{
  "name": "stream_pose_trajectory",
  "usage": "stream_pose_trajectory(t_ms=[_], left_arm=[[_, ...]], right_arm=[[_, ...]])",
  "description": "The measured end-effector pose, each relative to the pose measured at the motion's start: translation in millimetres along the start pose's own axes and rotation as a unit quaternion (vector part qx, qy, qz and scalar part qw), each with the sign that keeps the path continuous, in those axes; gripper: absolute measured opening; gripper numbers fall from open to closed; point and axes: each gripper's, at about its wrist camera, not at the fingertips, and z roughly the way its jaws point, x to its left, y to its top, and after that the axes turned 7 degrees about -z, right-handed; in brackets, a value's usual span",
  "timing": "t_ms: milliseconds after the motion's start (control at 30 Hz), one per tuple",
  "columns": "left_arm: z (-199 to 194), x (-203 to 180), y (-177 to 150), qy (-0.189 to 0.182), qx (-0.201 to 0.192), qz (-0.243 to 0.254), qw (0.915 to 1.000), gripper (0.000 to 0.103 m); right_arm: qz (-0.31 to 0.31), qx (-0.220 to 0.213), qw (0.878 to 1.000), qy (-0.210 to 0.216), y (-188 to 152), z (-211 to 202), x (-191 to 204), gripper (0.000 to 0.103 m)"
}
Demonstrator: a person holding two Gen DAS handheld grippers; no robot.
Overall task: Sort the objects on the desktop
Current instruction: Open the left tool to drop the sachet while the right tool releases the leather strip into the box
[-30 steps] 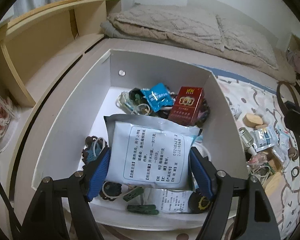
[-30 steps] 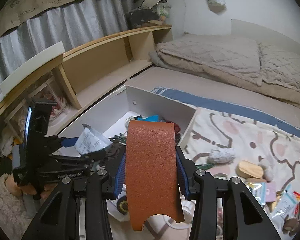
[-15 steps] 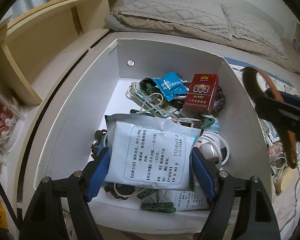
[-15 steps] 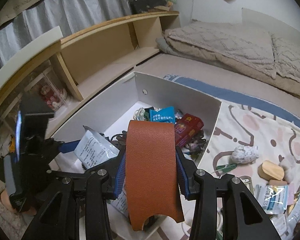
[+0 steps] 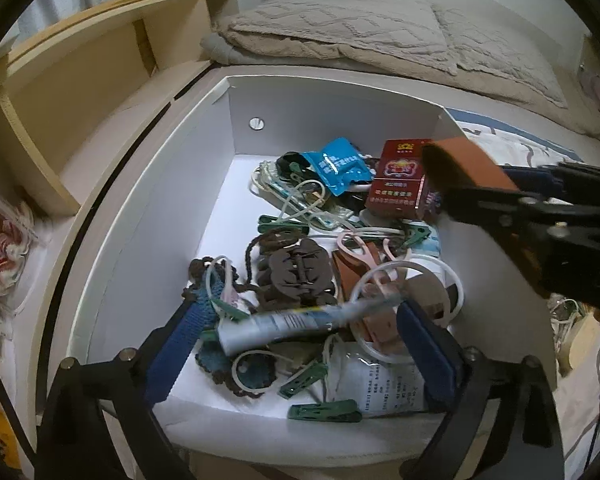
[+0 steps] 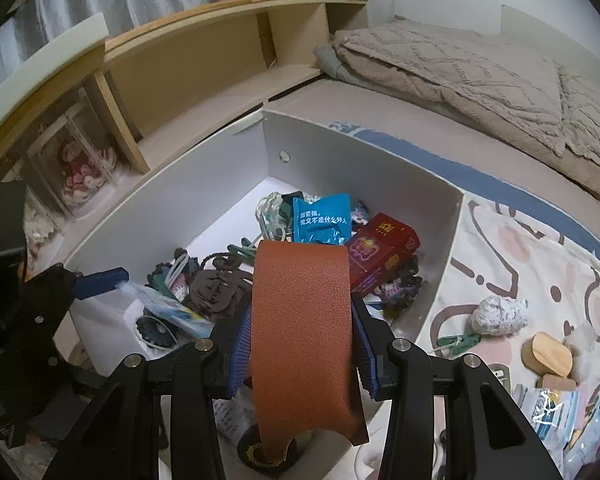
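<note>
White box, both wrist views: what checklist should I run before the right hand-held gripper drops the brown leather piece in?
1. Right hand-held gripper clamps the brown leather piece: ok.
2. Leather piece over the white box: ok.
3. Left hand-held gripper opening, pads off the sachet: ok.
4. Sachet settled flat: not ok, tilted mid-drop.
5. Free landing spot beneath the leather: cannot tell.

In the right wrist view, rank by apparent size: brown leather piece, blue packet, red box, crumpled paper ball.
1. brown leather piece, though nearness to the camera inflates it
2. red box and blue packet, too alike to rank
3. crumpled paper ball
</note>
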Motion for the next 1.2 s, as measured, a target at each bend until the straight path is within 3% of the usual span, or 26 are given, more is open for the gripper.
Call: stream_pose_trajectory(t_ms=[300,500,767,800,833,900,1200], left_arm=[[-16.7,17.6,8.4,-0.038,-0.025,-0.055,0.9974,0.098],[-23.9,27.6,12.4,-0.039,-0.043,-0.078,0.9952,0.098],[-19.4,32.1,8.4,-0.036,-0.04,-0.075,0.9957,0.098],[-18.6,31.5,7.9,-0.036,-0.04,-0.072,0.996,0.098],[-17.9,30.7,7.6,-0.034,-0.039,-0.068,0.9963,0.098],[-16.0,28.7,6.9,-0.031,-0.036,-0.064,0.9968,0.098],[-13.7,24.0,6.6,-0.031,-0.035,-0.063,0.997,0.098]], right_arm=[[-0.06,0.032,0.998,-0.013,10.8,23.0,11.7,0.045],[-0.113,0.071,0.991,-0.012,17.3,42.3,20.0,0.045],[-0.135,0.097,0.986,-0.009,17.0,60.1,20.7,0.045],[-0.134,0.096,0.986,-0.008,16.9,61.0,20.3,0.051],[-0.136,0.093,0.986,-0.008,16.9,61.1,20.6,0.066],[-0.143,0.082,0.986,-0.013,16.6,59.2,22.1,0.079],[-0.122,0.032,0.992,-0.029,15.4,36.6,12.2,0.079]])
